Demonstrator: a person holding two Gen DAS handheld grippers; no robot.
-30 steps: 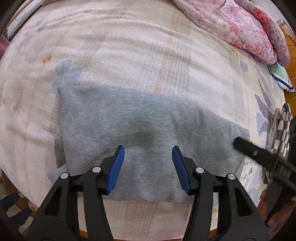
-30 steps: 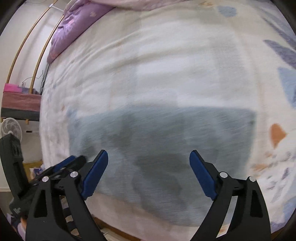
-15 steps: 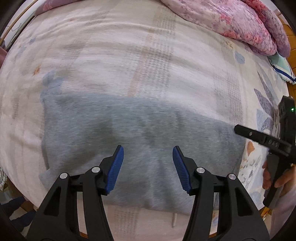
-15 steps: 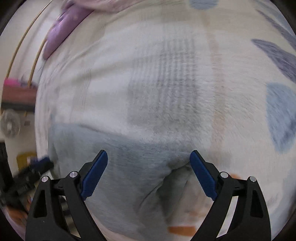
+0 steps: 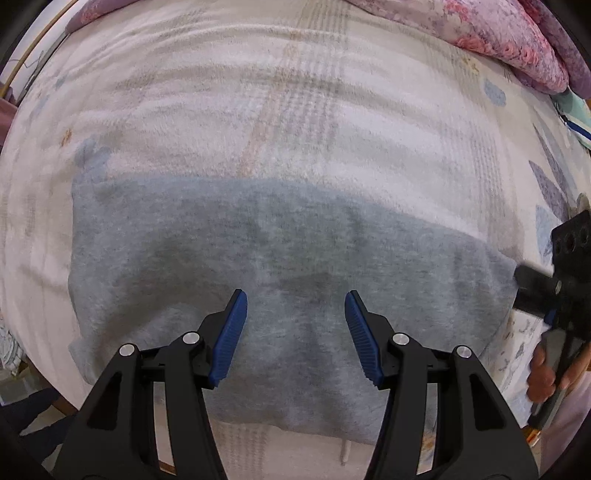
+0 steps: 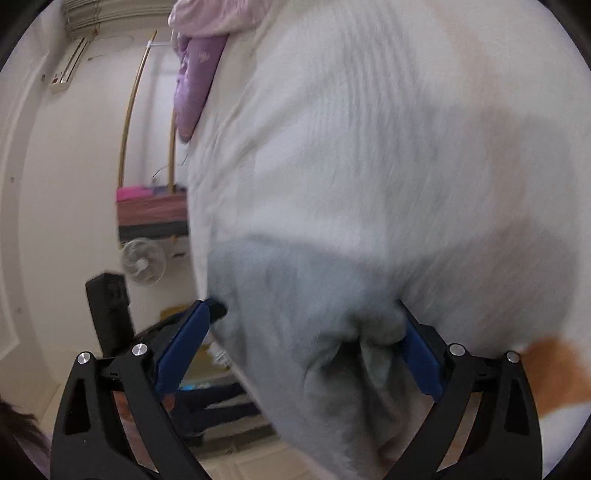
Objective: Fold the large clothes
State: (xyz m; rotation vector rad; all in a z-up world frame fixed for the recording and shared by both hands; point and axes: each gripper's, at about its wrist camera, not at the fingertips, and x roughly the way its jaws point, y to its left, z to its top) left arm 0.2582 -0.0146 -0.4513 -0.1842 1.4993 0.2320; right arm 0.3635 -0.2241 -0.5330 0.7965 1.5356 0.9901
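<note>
A grey folded garment [image 5: 258,266] lies flat across the near side of the bed. My left gripper [image 5: 295,295] points down over the garment's middle, open, with nothing between its blue pads. At the garment's right end a hand holds my right gripper [image 5: 532,291]. In the right wrist view that gripper [image 6: 304,308] lies low and close to the bunched end of the garment [image 6: 314,332]. Its jaws are opening, and the cloth sits between them. The left pad stands clear of the cloth, while the right fingertip is partly hidden behind a fold.
The bed is covered by a white patterned blanket [image 5: 295,110]. A pink floral quilt [image 5: 498,33] is heaped at the far right and a purple pillow [image 6: 192,85] at the far side. Beyond the bed's edge are the floor and a small fan [image 6: 142,260].
The right gripper has dropped and tipped toward level, closing in on the garment's end, which now lies between its wider jaws. The left gripper has shifted slightly over the garment, still open.
</note>
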